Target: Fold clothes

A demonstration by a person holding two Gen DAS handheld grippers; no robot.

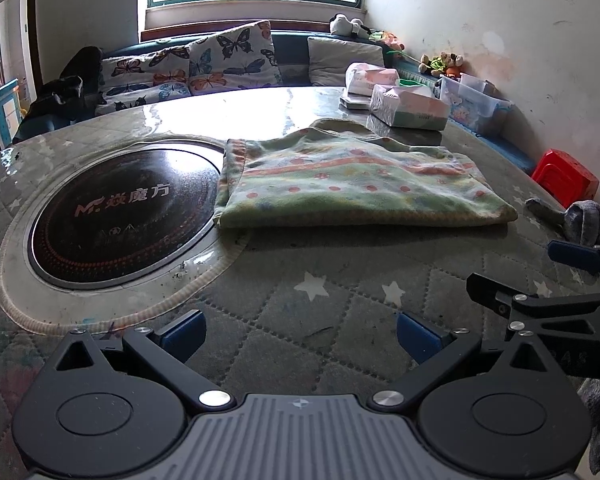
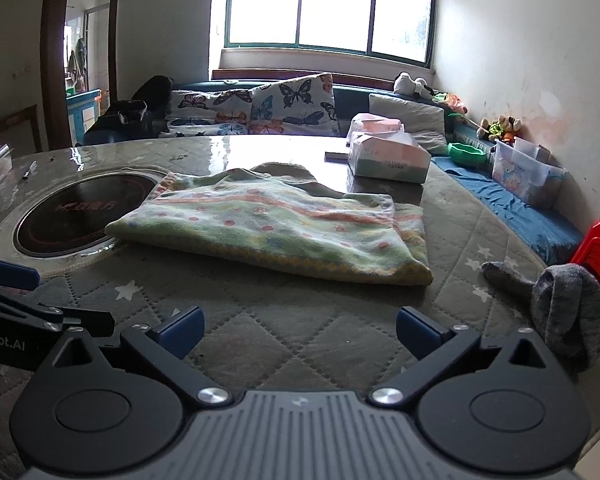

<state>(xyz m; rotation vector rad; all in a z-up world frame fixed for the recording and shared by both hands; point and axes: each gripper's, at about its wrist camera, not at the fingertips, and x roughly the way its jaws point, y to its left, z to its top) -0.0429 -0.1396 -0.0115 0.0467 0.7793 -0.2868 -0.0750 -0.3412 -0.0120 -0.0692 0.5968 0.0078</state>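
The folded garment (image 2: 276, 228) is lying on the quilted table (image 2: 300, 320), partly over the round cooktop (image 2: 72, 216). I am holding my left gripper (image 1: 300, 334) and right gripper (image 2: 300, 332) low before it, both spread wide and gripping nothing.

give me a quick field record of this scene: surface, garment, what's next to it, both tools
surface: quilted table cover with star print
garment: folded green patterned cloth, lying flat, nothing gripping it
left of garment: round black cooktop set into the table, cloth edge overlapping its rim
right of garment: grey sock, apart from the cloth
behind garment: tissue packs
left tool: open, empty
right tool: open, empty
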